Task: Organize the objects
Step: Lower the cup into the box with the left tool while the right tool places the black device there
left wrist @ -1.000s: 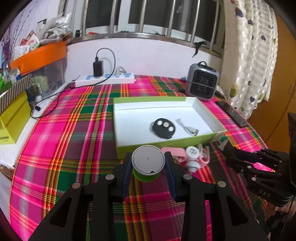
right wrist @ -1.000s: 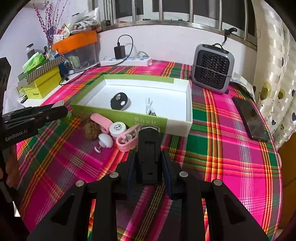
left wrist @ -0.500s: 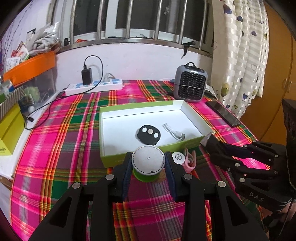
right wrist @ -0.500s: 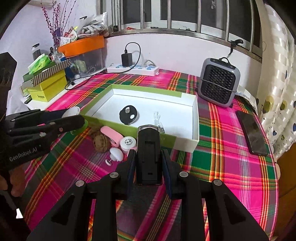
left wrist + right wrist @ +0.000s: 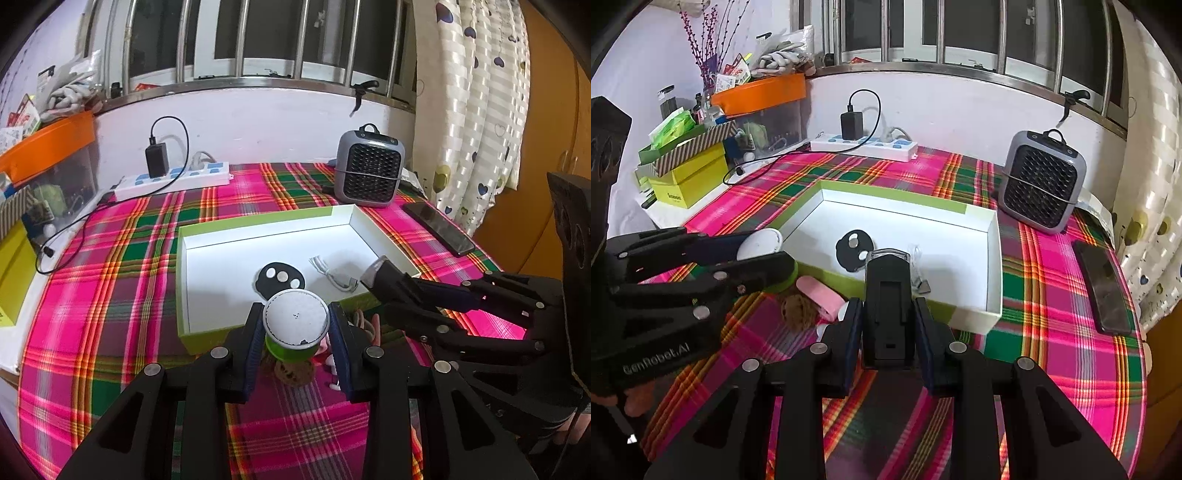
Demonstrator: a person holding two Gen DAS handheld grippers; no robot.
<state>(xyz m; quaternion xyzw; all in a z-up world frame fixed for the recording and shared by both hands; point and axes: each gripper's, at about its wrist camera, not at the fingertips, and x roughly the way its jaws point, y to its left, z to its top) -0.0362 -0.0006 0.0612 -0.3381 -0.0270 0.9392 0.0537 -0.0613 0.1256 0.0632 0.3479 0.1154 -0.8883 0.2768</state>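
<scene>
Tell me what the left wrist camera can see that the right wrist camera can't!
Only the left wrist view shows the flat white top of the round green container held in the left tool. Only the right wrist view shows the purple flower twigs, the striped box and the pink case clearly. Both show the white tray, the black remote and the white cable inside it, the grey fan, the phone, and the black device in the right tool.
</scene>
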